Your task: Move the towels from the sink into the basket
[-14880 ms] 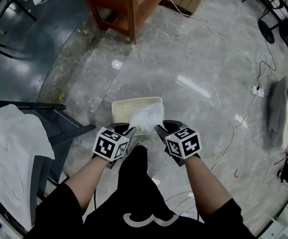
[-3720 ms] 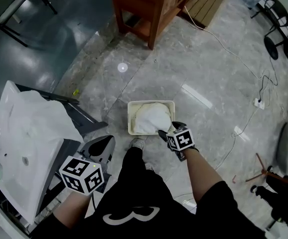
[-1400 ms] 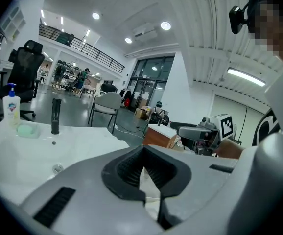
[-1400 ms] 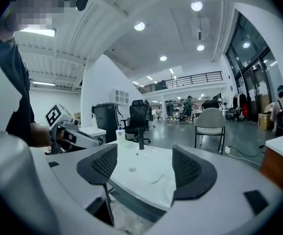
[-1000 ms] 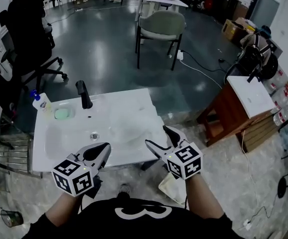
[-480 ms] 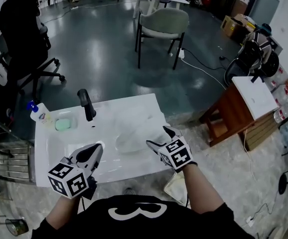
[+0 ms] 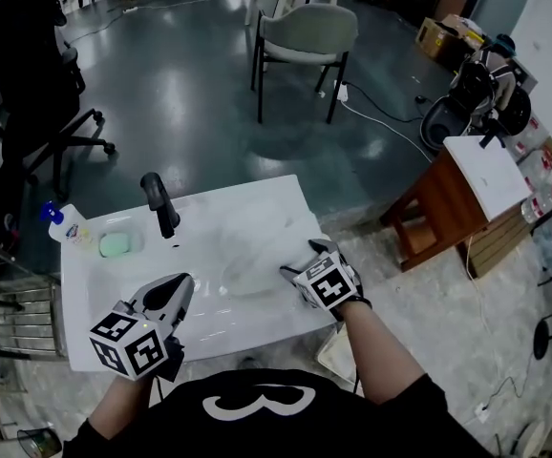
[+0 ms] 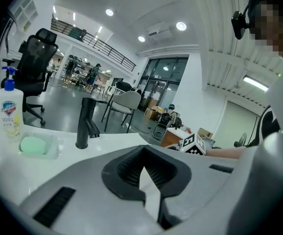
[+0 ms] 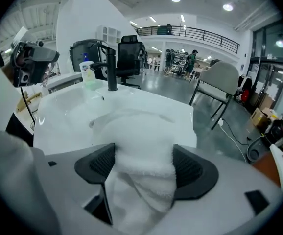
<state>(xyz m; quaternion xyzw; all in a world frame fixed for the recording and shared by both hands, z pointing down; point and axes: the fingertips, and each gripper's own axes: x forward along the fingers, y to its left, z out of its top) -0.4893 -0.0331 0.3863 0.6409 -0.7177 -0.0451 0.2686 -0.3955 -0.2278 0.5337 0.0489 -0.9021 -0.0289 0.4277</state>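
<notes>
My right claw point(image 7: 305, 261) has just been opening wide, with the white towel point(image 9: 139, 151) loose between its jaws in the sink point(image 7: 99, 282). My left claw point(image 7: 173, 292) is closed and empty.

Head view taken from above, steeply downward, whole sink point(image 7: 276, 203) covered. Left gripper view set low near basin edge, aimed level across at faucet point(image 8: 85, 124). Right gripper view held close over basin, angled down. Faucet and soap bottle point(image 9: 86, 68) shared by all three.

White fluffy towel point(image 9: 139, 146) crumpled in white sink point(image 7: 87, 289); cream basket point(image 7: 329, 353) on floor beside
</notes>
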